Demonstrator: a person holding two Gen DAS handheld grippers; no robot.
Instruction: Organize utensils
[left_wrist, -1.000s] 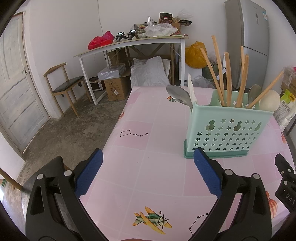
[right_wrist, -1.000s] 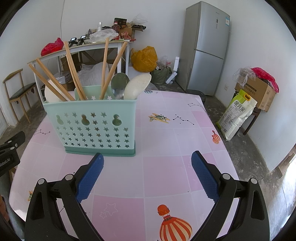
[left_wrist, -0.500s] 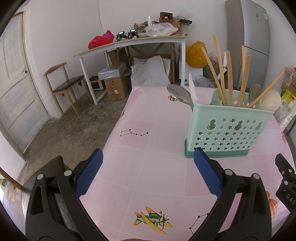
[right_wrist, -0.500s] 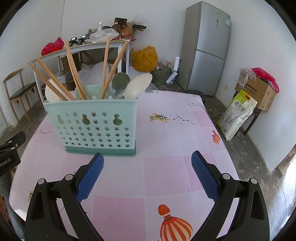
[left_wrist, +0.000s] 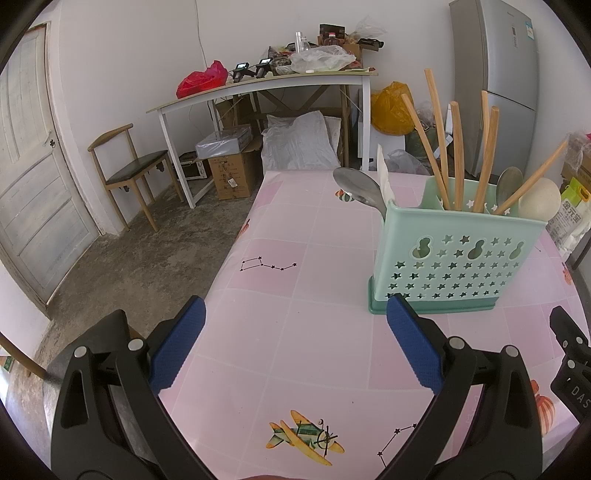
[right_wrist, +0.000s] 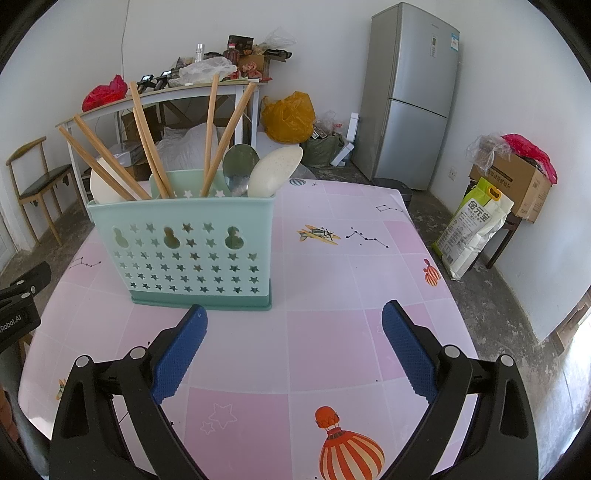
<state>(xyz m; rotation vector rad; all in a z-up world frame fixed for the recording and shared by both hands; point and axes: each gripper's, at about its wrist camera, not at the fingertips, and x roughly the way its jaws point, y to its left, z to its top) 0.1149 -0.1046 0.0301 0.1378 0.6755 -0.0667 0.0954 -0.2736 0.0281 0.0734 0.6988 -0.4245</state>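
Observation:
A mint-green utensil holder (left_wrist: 456, 260) with star cut-outs stands on the pink table (left_wrist: 295, 332); it also shows in the right wrist view (right_wrist: 192, 254). It holds several wooden chopsticks (right_wrist: 147, 144), a metal spoon (left_wrist: 360, 190), another metal spoon (right_wrist: 239, 162) and a cream spoon (right_wrist: 275, 171). My left gripper (left_wrist: 293, 345) is open and empty, in front and left of the holder. My right gripper (right_wrist: 293, 345) is open and empty, in front and right of it.
The pink table (right_wrist: 332, 277) ends at a left edge (left_wrist: 229, 258) and a right edge (right_wrist: 443, 277). Beyond it are a white side table (left_wrist: 258, 85) with clutter, a chair (left_wrist: 125, 166), a fridge (right_wrist: 413, 96) and a rice sack (right_wrist: 472, 229).
Almost nothing has changed. Both grippers stay open and hold still; the holder sits a touch lower and closer in the views.

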